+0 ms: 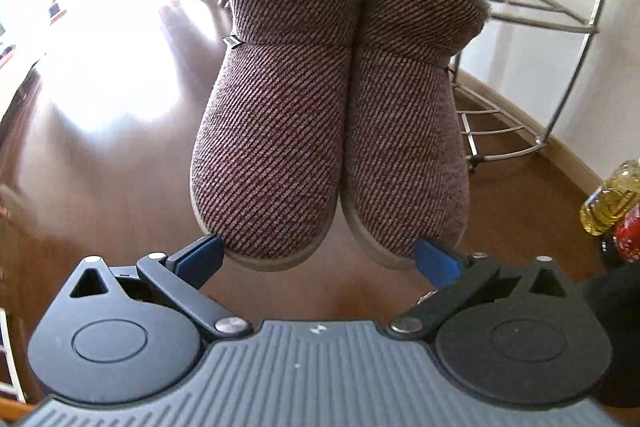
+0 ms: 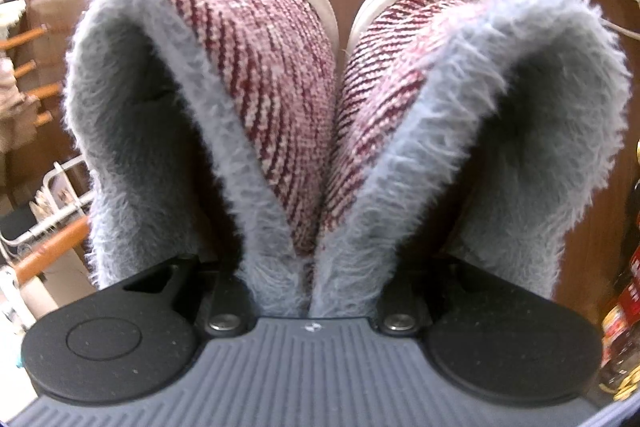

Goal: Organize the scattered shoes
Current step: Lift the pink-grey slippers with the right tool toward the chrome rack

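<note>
The left tongs (image 1: 320, 253) stand spread wide around the toes of the slippers (image 1: 332, 115), a blue pad (image 1: 204, 251) touching the outer toe edge on each side, so they appear to clamp the pair rather than merely bracket it. The two knitted, fur-lined slippers hang side by side, pressed together and clear of the wooden floor (image 1: 120, 167). Their long axis runs straight away from the left tongs: toes nearest them, furry openings at the far end. There the right tongs (image 2: 316, 267) are nearly closed, each finger hidden inside one opening and pinching the two inner collar walls together between them. So each hand holds one end of the pair. To the right stands the wire rack (image 1: 520, 7), close beside the right-hand slipper and open on the side facing the pair. Judging by this, the coming move turns on swinging the pair sideways to the right and onto a tier, with neither hand clearly nearer
</note>
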Demonstrator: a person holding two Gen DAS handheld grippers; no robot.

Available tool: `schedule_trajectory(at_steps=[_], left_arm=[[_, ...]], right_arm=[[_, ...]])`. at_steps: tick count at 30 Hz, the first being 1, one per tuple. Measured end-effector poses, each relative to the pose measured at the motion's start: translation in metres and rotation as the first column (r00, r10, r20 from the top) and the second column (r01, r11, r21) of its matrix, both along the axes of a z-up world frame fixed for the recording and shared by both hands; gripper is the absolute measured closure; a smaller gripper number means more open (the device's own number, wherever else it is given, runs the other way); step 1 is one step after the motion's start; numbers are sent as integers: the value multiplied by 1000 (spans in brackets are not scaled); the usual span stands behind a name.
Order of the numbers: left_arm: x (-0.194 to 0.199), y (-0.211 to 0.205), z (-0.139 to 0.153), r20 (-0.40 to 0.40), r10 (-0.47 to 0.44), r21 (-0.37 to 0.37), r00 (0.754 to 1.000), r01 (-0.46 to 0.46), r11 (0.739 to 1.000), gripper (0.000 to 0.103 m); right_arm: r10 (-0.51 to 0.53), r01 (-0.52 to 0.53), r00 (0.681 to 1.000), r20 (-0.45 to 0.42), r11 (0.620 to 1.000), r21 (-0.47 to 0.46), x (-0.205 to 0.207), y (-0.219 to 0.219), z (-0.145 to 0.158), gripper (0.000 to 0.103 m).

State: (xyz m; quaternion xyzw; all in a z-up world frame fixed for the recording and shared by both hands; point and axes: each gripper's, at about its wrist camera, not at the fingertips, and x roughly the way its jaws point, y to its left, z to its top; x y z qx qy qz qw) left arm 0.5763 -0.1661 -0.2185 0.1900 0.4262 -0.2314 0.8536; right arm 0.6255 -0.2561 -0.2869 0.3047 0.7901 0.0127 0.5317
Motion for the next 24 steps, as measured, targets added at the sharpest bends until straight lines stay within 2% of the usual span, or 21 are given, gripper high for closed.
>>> schedule_trajectory(at_steps=[3, 6, 9, 12, 15, 16, 19, 24], left_arm=[[9, -20, 23, 19, -38, -9, 999, 39, 999, 0], [21, -40, 33, 32, -93, -15, 995, 94, 995, 0], [41, -75, 37, 55, -198, -23, 979, 199, 980, 0], [57, -106, 32, 68, -266, -17, 962, 268, 963, 0], [79, -157, 26, 60, -323, -59, 944, 327, 943, 0], [87, -171, 14, 72, -352, -58, 933, 357, 932, 0], [112, -211, 5, 110, -419, -45, 901, 426, 904, 0], [144, -259, -21, 129, -441, -39, 888, 449, 893, 0]], right_arm=[[-62, 62, 998, 24, 998, 4, -10, -16, 24, 79], [-121, 121, 992, 43, 993, 5, -18, -37, 39, 79], [-192, 193, 979, 69, 981, -5, -26, -71, 51, 79], [-269, 272, 958, 100, 962, -23, -35, -115, 59, 79], [-314, 322, 941, 127, 946, -49, -34, -151, 63, 79], [-326, 336, 935, 138, 940, -56, -33, -163, 63, 79], [-365, 380, 914, 177, 923, -65, -31, -198, 61, 79], [-427, 449, 874, 230, 892, -51, -24, -252, 45, 79]])
